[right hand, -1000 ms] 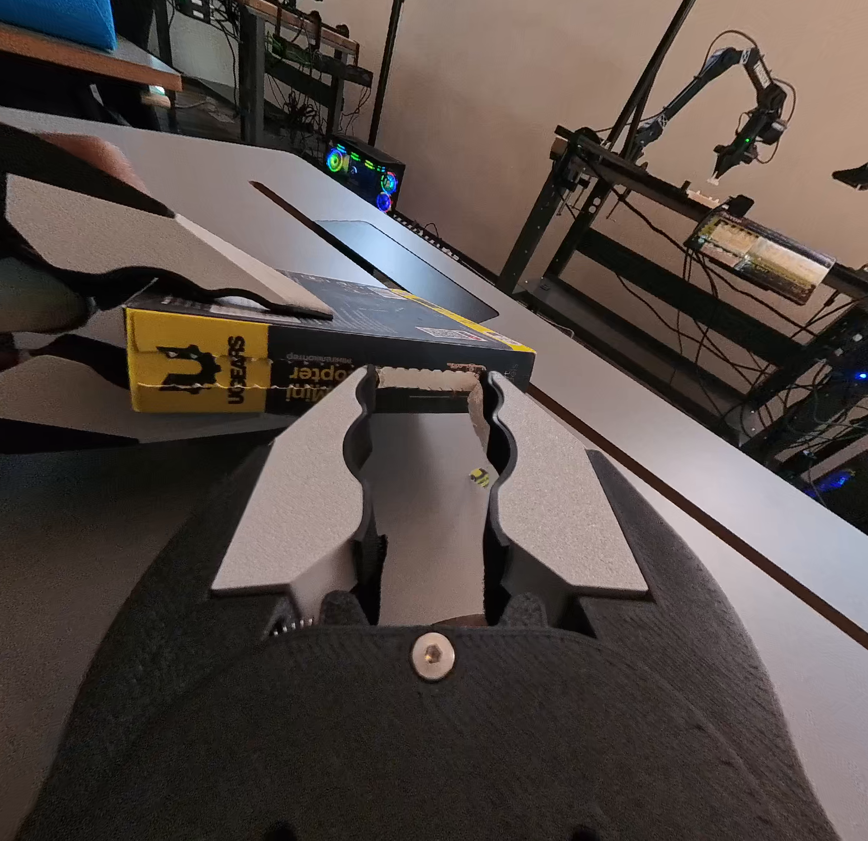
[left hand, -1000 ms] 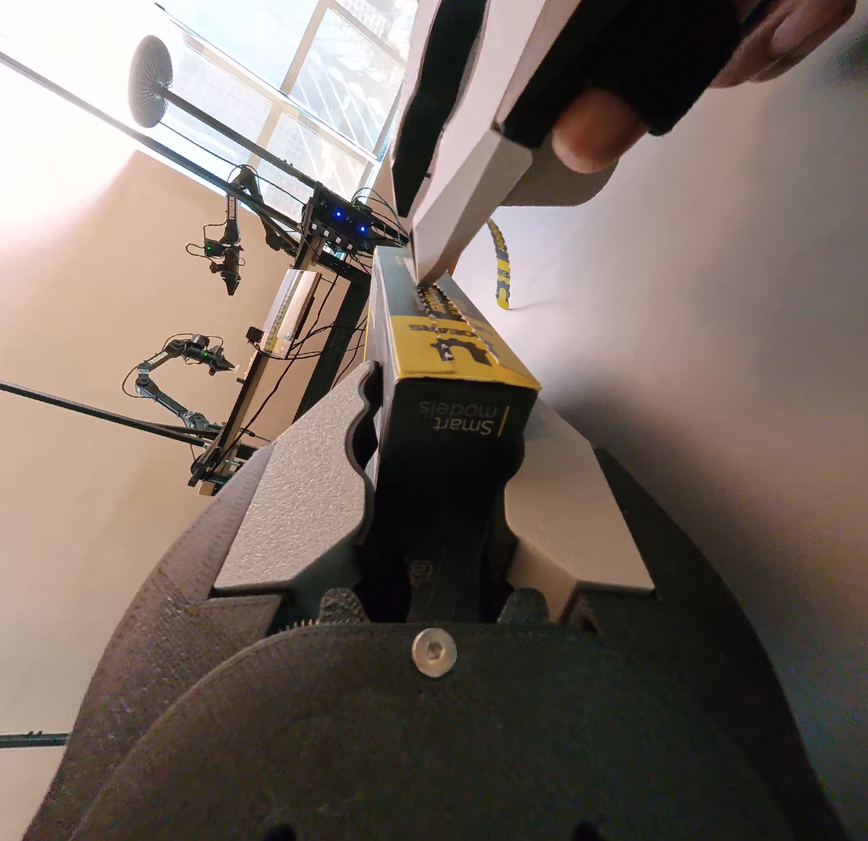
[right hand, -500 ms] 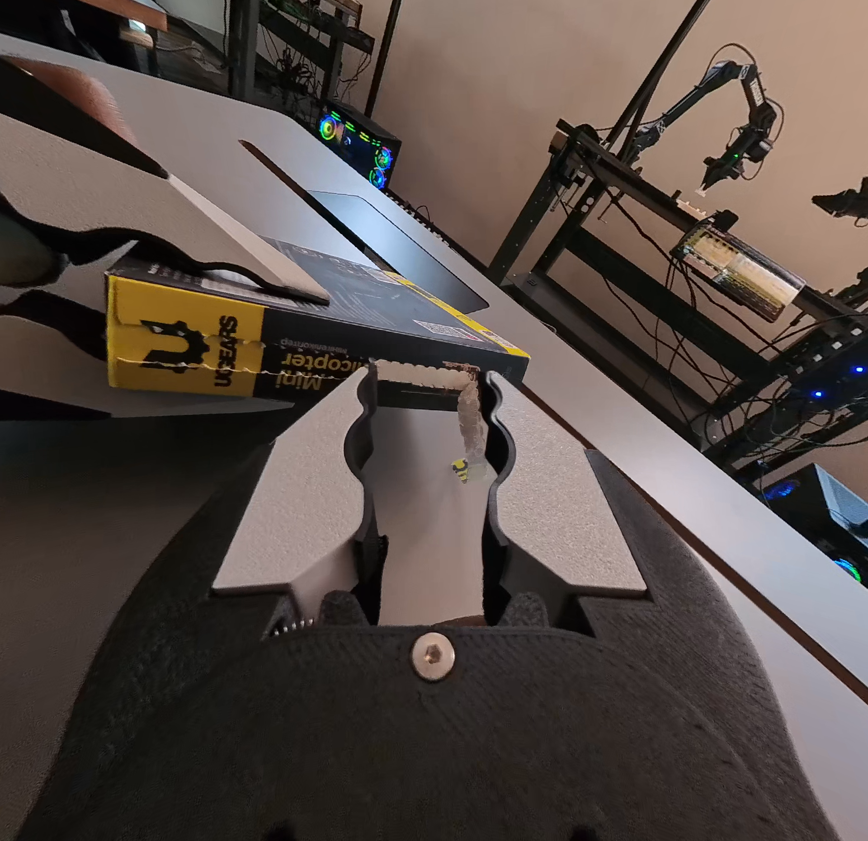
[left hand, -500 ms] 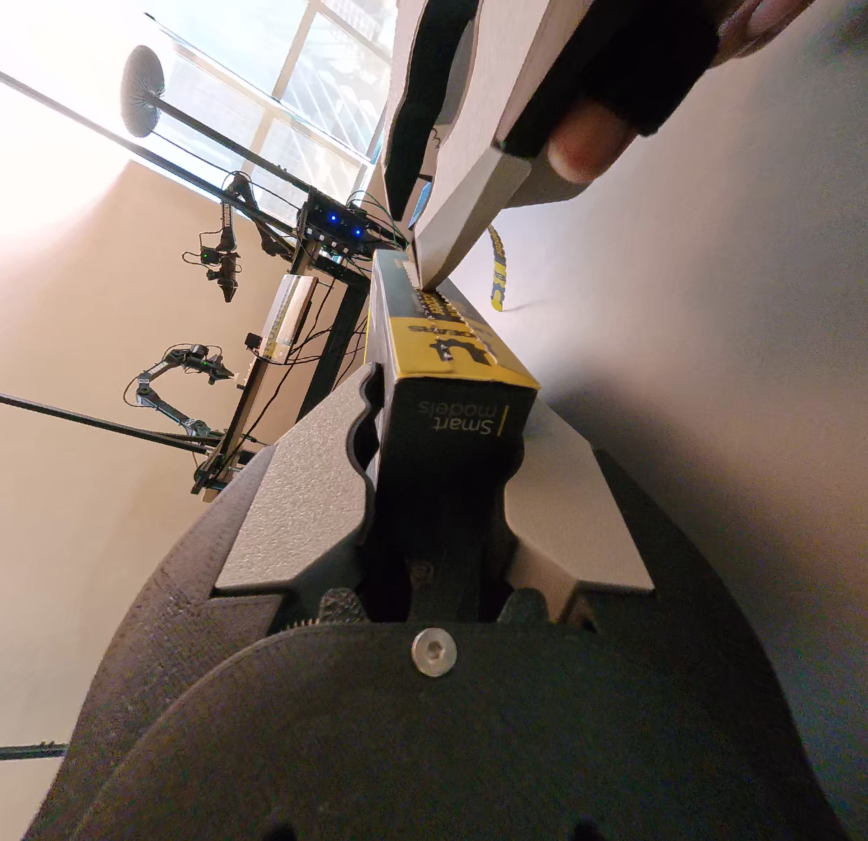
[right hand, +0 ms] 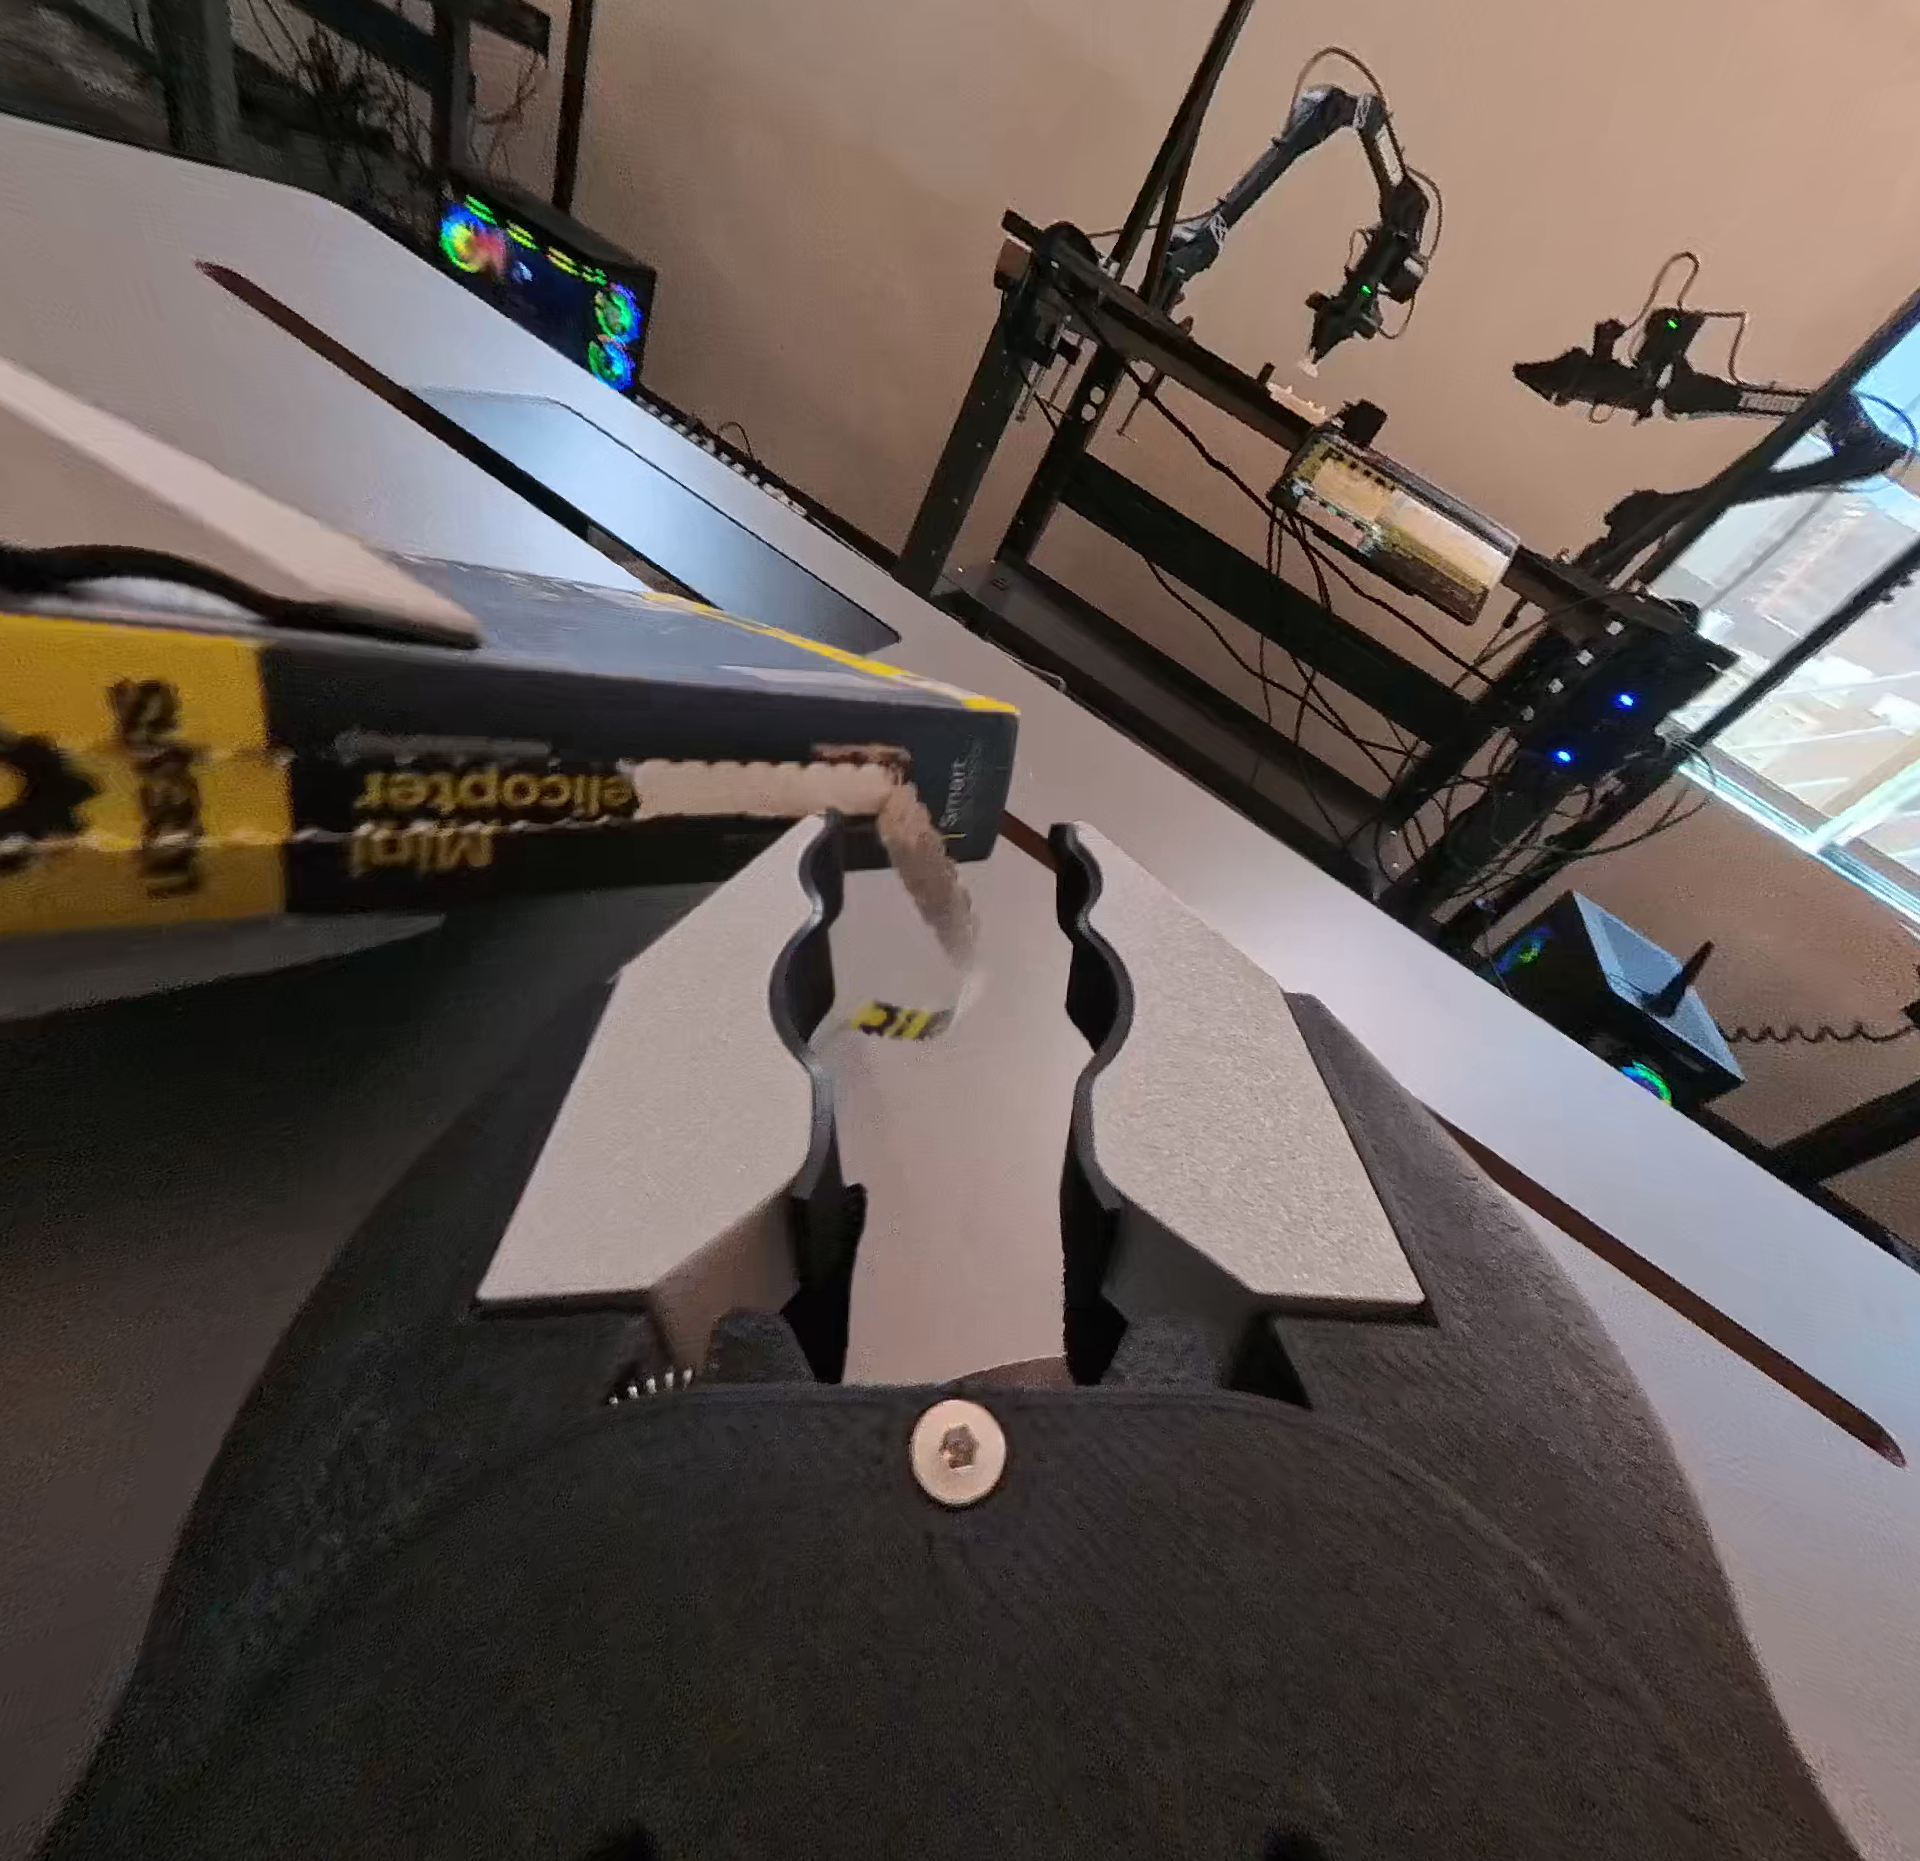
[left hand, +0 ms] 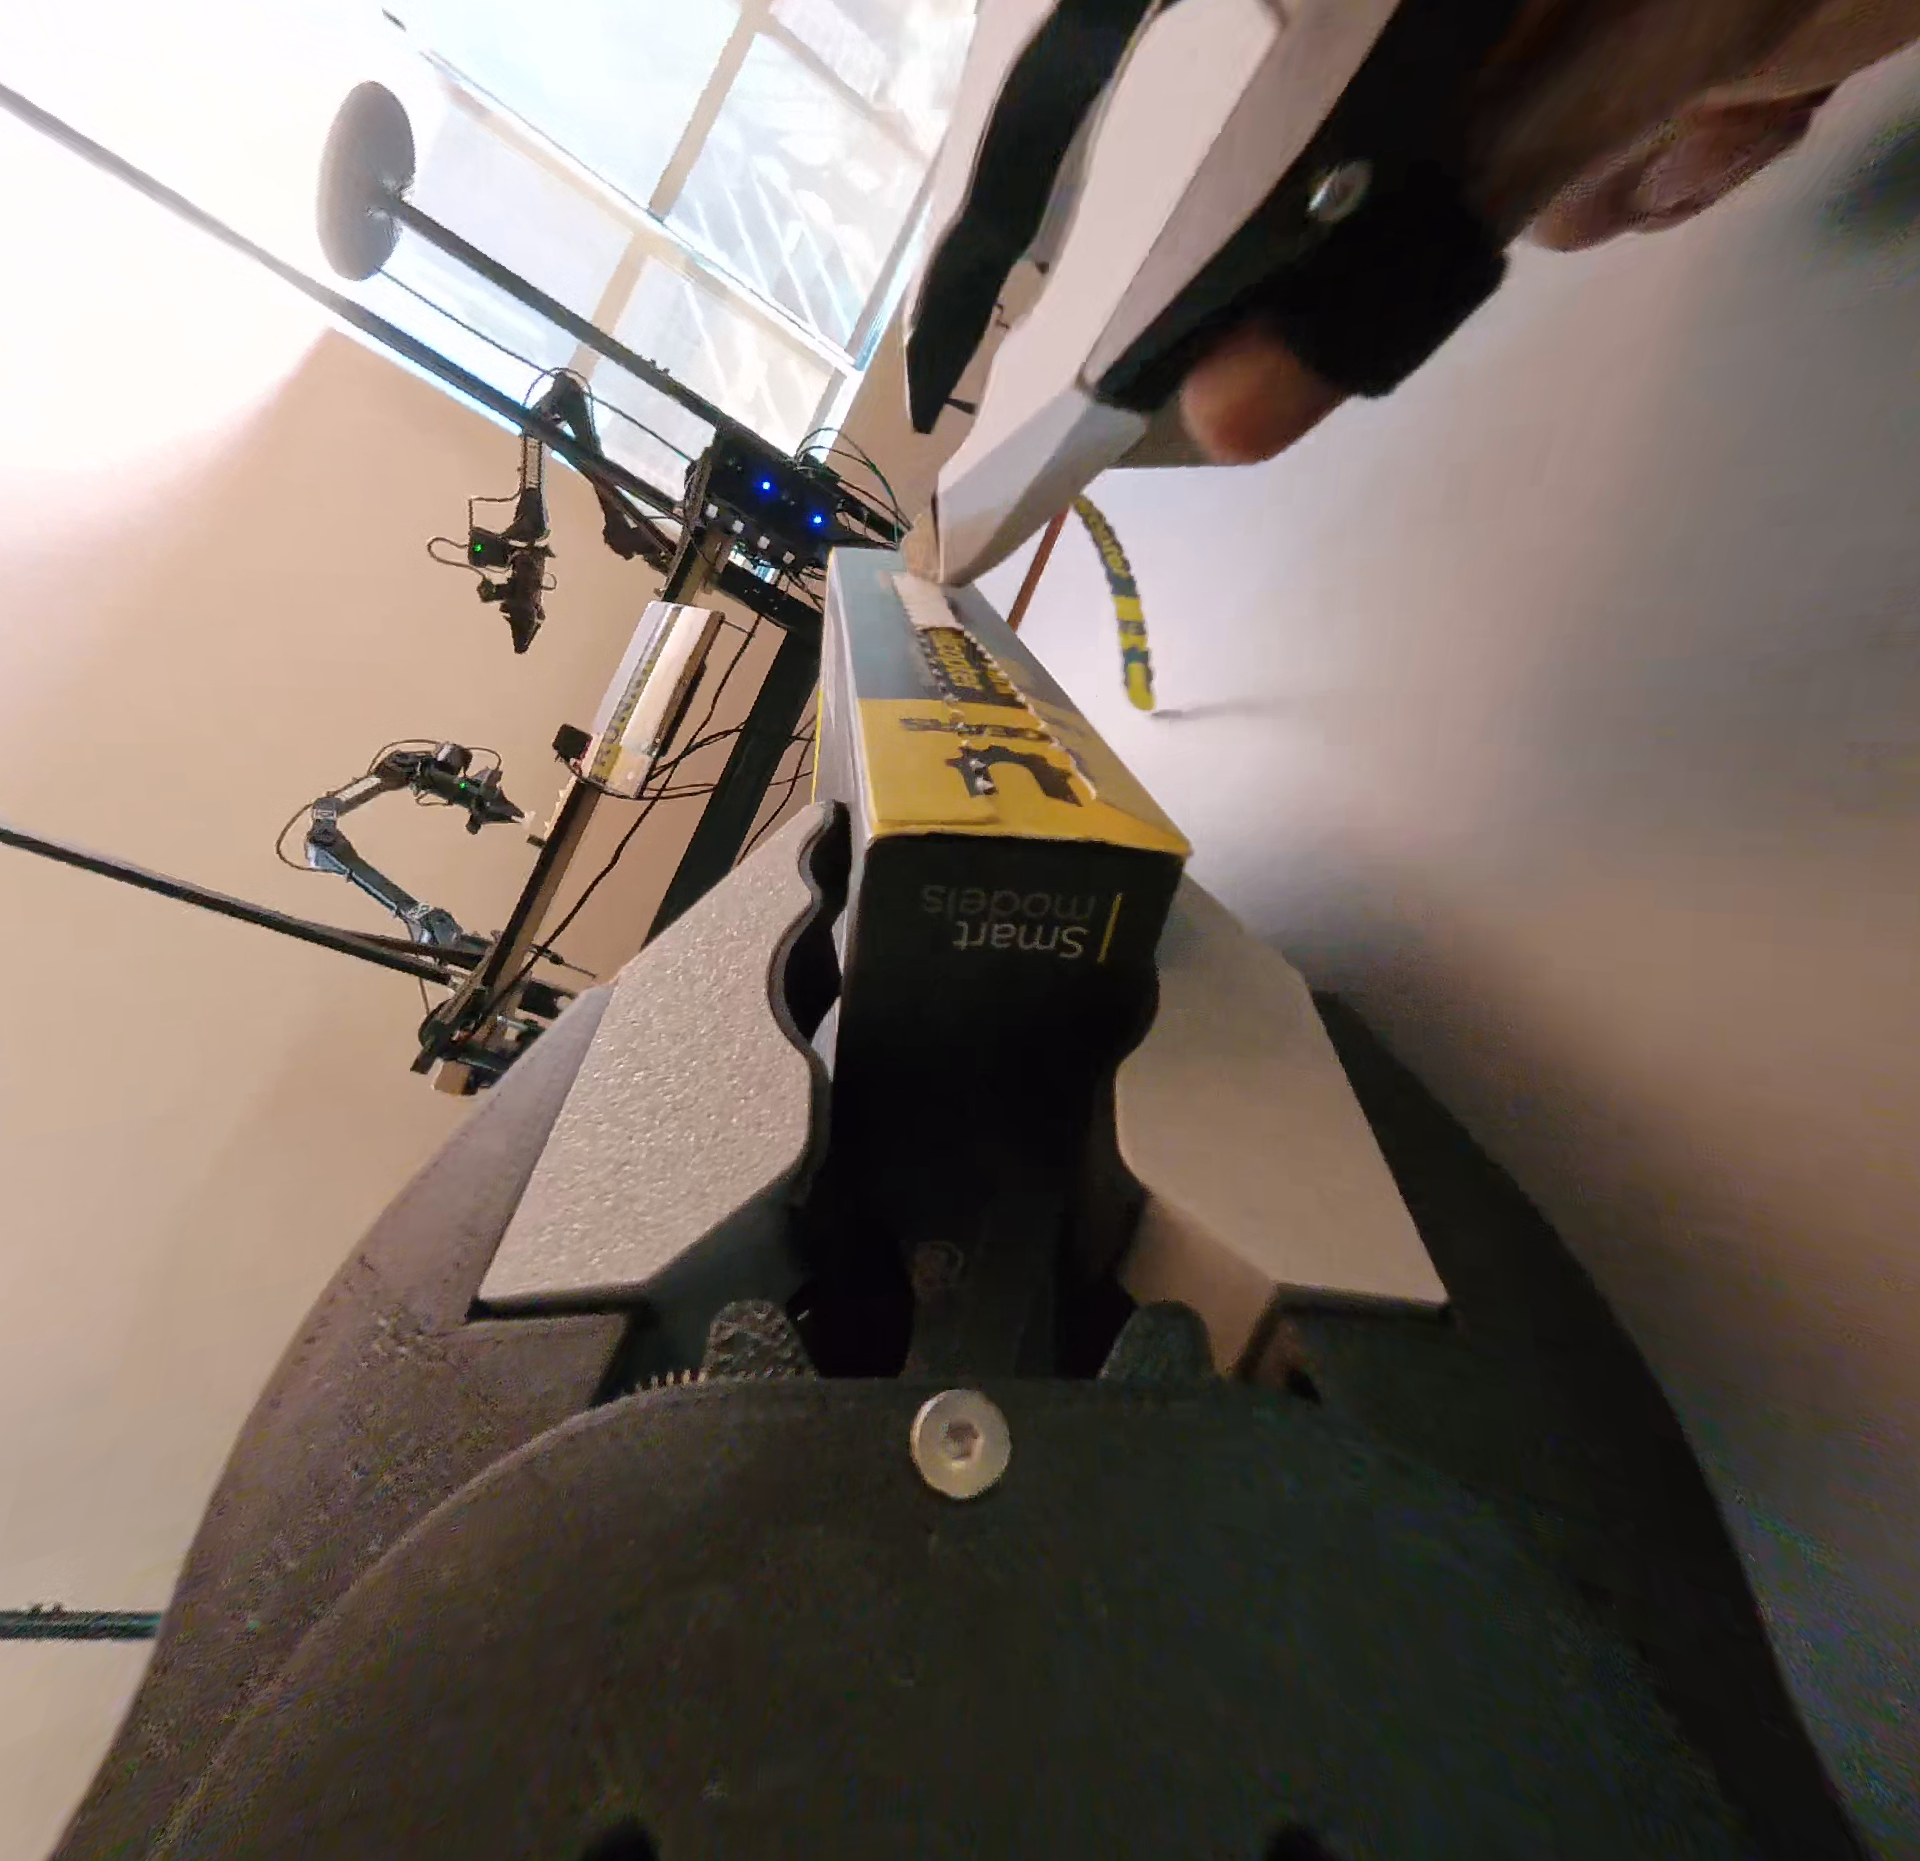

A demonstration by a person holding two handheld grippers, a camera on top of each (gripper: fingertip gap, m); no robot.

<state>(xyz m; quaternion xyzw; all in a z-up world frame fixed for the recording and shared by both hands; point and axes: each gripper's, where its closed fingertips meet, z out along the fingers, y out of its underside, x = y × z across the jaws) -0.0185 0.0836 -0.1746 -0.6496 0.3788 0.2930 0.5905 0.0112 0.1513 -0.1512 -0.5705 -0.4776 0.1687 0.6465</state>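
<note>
My left gripper (left hand: 1008,861) is shut on the near end of a black-and-yellow cardboard box (left hand: 966,731) and holds it on edge just above the grey table (left hand: 1558,876). The box (right hand: 623,731) shows a torn-open perforated line along its side. A partly torn strip (right hand: 935,897) hangs from the box's far end, and its printed tip curls between my right gripper's fingers. My right gripper (right hand: 940,829) is open, its left fingertip at the box's lower edge. In the left wrist view one of its fingers (left hand: 1029,471) touches the box's far end, beside the yellow strip (left hand: 1122,616).
A gloved hand (left hand: 1351,284) holds the right gripper. A dark mat (right hand: 644,502) lies farther along the table (right hand: 1299,938), with a long dark seam (right hand: 1662,1323). Beyond the table edge stand a lit computer (right hand: 540,273) and a black rack with robot arms (right hand: 1351,201).
My right gripper has drawn back and to the right from the box, and the torn strip now hangs longer. My left gripper keeps its hold on the box.
</note>
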